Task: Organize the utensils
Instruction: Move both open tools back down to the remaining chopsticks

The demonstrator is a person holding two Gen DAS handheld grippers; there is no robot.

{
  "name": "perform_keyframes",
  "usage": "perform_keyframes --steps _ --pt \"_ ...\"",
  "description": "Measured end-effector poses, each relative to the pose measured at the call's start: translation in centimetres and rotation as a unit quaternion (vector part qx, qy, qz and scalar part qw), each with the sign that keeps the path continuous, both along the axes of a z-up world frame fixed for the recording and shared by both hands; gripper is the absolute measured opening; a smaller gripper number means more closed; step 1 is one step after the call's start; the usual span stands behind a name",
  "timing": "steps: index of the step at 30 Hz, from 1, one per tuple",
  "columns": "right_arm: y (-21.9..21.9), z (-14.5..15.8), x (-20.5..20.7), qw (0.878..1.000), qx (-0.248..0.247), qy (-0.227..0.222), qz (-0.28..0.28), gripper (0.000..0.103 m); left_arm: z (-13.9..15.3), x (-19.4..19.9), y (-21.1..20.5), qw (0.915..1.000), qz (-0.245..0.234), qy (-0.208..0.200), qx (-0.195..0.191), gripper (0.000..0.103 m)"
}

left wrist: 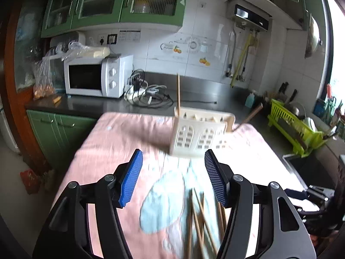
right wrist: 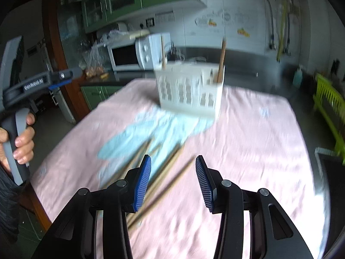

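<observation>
Right wrist view: your right gripper (right wrist: 173,181) had jaws spread, empty, over loose wooden chopsticks (right wrist: 163,177) on the pink cloth (right wrist: 258,151). Left gripper (left wrist: 173,179) likewise spread. You needed one stick centred between pads, then the white slotted plastic holder (right wrist: 189,90).

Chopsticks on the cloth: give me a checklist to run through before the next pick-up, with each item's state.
1. Right gripper open and empty: ok.
2. Left gripper open and empty: ok.
3. Loose chopsticks lie flat on the pink cloth, reachable below the right fingers: ok.
4. A single chopstick separable from its neighbours: cannot tell, they overlap and the view is blurred.
5. Utensil holder upright on the cloth: ok.
6. Free slot in the holder: cannot tell; some chopsticks already stand in it.
</observation>
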State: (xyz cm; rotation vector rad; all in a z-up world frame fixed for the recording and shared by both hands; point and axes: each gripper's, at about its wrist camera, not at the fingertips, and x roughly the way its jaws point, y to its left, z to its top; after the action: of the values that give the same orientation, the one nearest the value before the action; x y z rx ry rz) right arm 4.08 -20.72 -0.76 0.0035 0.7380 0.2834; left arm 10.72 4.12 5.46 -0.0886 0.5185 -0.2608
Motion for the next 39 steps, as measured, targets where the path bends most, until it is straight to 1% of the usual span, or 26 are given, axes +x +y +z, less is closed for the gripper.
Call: perform_keyframes --steps 3,5,7,9,11,13,16,19,25,27,30,31,32,34,35,37,38,39 --pt "1.0 -2.6 -1.9 1.0 -0.003 0.023 0.004 0.042 -2.0 -1.7 0.4 0.9998 0.015 0.005 0.015 0.064" --pt "2.1 -4.3 -3.4 0.999 -0.01 0.035 0.013 0.042 -3.3 -2.6 0.8 0.9997 0.017 0.016 0.012 0.067" --pt "3.1 -5.7 -4.7 0.999 -0.021 0.043 0.023 0.042 -4.5 -3.3 1.3 0.9994 0.02 0.028 0.004 0.068" --pt "3.8 -7.0 -5.8 0.998 -0.017 0.055 0.028 0.042 -5.6 -4.1 1.6 0.999 0.022 0.039 -0.005 0.068" --pt "4.6 -8.1 -6.6 0.997 -0.013 0.064 0.036 0.042 -6.4 -4.7 1.7 0.9988 0.022 0.044 -0.004 0.069" --pt "5.5 -9.0 -7.1 0.997 -0.03 0.065 0.039 0.042 -7.3 -5.4 1.8 0.9985 0.025 0.049 -0.001 0.069" --pt "6.3 -9.8 -7.4 0.996 -0.033 0.068 0.043 0.042 -8.3 -6.2 1.8 0.9981 0.024 0.057 0.004 0.069" --pt "7.3 -10.5 -7.7 0.995 -0.061 0.061 0.048 0.042 -9.3 -7.5 1.4 0.9981 0.009 0.058 0.02 0.069" --pt "7.0 -11.0 -7.4 0.995 -0.074 0.059 0.039 0.042 -11.4 -9.3 0.1 0.996 -0.024 0.078 0.036 0.07" --pt "6.6 -11.0 -7.3 0.995 -0.074 0.06 0.033 0.042 -12.1 -9.6 -0.4 0.995 -0.037 0.087 0.034 0.069" --pt "5.9 -10.9 -7.4 0.995 -0.074 0.061 0.023 0.042 -12.9 -9.4 -0.8 0.9937 -0.042 0.1 0.028 0.069" --pt "5.7 -10.9 -7.4 0.995 -0.074 0.061 0.02 0.042 -13.1 -9.3 -0.9 0.9935 -0.042 0.102 0.028 0.068" --pt "5.4 -10.8 -7.4 0.995 -0.075 0.061 0.014 0.042 -13.4 -9.2 -0.9 0.9931 -0.043 0.105 0.029 0.063" --pt "4.8 -10.9 -7.4 0.995 -0.077 0.062 0.005 0.042 -13.8 -8.8 -1.0 0.9921 -0.045 0.112 0.033 0.058" --pt "4.5 -10.8 -7.4 0.995 -0.078 0.063 0.001 0.042 -14.0 -8.6 -1.0 0.9918 -0.044 0.115 0.035 0.052" --pt "3.9 -10.8 -7.2 0.995 -0.077 0.064 -0.008 0.042 -14.4 -8.0 -1.2 0.9906 -0.045 0.123 0.039 0.046" --pt "3.5 -10.8 -7.1 0.995 -0.075 0.065 -0.013 0.042 -14.7 -7.8 -1.3 0.99 -0.045 0.127 0.042 0.045" --pt "3.2 -10.8 -7.0 0.995 -0.074 0.066 -0.019 0.04 -14.9 -7.5 -1.5 0.9896 -0.047 0.129 0.044 0.042"
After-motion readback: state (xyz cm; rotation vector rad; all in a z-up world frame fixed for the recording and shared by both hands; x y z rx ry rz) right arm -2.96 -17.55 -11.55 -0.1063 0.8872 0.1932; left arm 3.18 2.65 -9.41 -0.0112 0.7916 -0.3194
